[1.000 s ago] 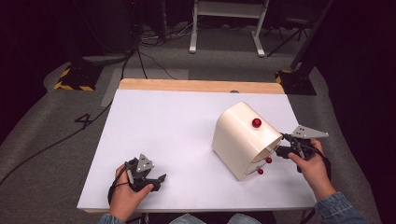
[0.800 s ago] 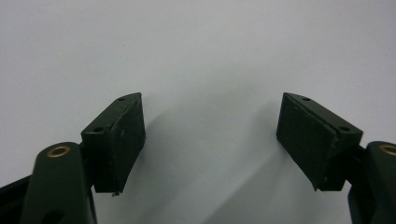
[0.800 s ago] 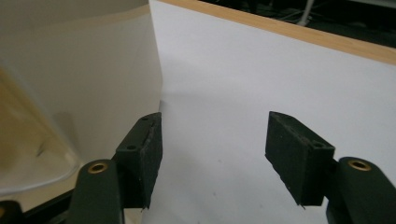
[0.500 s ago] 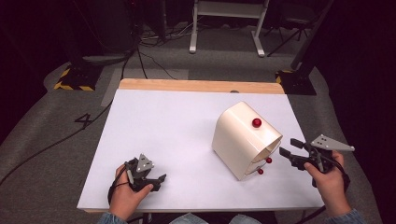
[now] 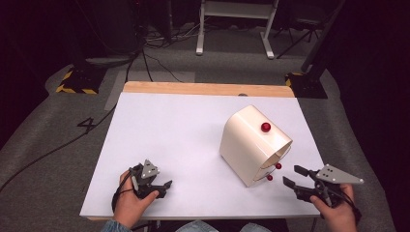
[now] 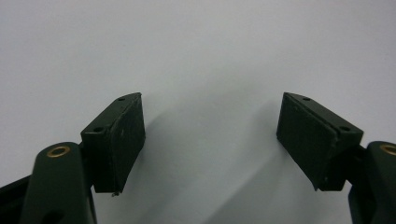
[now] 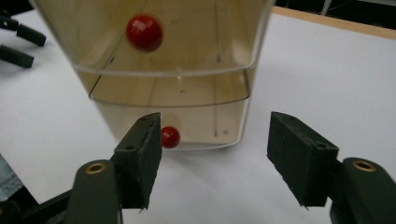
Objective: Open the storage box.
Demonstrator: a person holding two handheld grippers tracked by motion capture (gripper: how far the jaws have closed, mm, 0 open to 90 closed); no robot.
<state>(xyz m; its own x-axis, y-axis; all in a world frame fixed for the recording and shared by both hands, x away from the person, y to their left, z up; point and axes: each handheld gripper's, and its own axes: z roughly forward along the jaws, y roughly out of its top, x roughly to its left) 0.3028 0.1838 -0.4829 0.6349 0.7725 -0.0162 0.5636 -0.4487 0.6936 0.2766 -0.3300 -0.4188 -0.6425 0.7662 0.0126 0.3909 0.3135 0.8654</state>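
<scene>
A cream-coloured small drawer cabinet (image 5: 254, 145) with a rounded top stands on the right half of the white table (image 5: 169, 140), turned so that its front looks toward the near right corner. It carries three red round knobs: a larger one (image 5: 266, 127) on the upper part, and two smaller ones (image 5: 278, 166) low on the front, one above the other. In the right gripper view the front panels look clear and yellowish, so the inner walls are seen through them; there the upper knob (image 7: 144, 32) is large and a little blurred, and a lower knob (image 7: 170, 136) is partly covered by a black finger (image 7: 140, 158). The top of the cabinet is cut off in that view. The right gripper (image 5: 293, 176) is just beside the cabinet front, at the near right edge of the table, not touching it; its fingers have just been closing a little and stand moderately apart with nothing between them. The left gripper (image 5: 164, 187) rests near the near left edge, well apart from the cabinet. The left gripper view gives its fingers (image 6: 116, 140) wide apart over bare white table, holding nothing.
</scene>
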